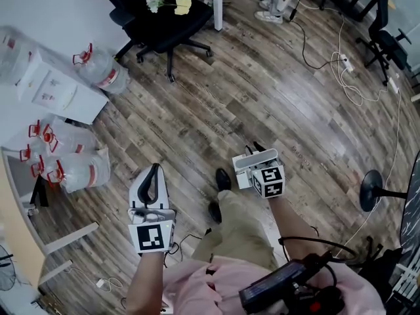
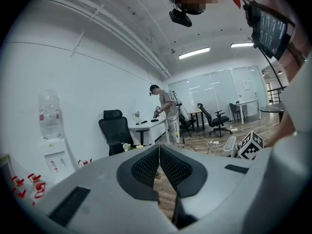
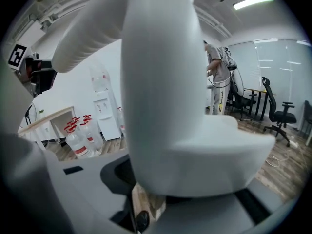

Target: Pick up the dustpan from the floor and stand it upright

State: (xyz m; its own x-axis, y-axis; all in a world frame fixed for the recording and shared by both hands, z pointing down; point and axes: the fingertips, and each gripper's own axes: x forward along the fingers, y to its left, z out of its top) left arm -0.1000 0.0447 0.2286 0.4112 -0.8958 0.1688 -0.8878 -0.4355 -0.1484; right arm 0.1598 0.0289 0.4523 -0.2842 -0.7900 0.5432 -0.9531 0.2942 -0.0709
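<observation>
Right up against the lens, a white dustpan [image 3: 161,106] fills the right gripper view. The right gripper [image 1: 254,151], at 5 o'clock in the head view, has its jaws closed around it, and we read that as a firm hold. The left gripper [image 2: 157,150], over at 7 o'clock, has its jaws pressed together on nothing. We see no dustpan lying on the wooden floor [image 1: 262,97], so the pick-up looks done. What's left, as we judge it, is setting it down on end and letting go. Whether it hangs vertical we can't tell. Water bottles [image 1: 79,169] sit at 9 o'clock and an office chair [image 1: 157,28] at 12.
</observation>
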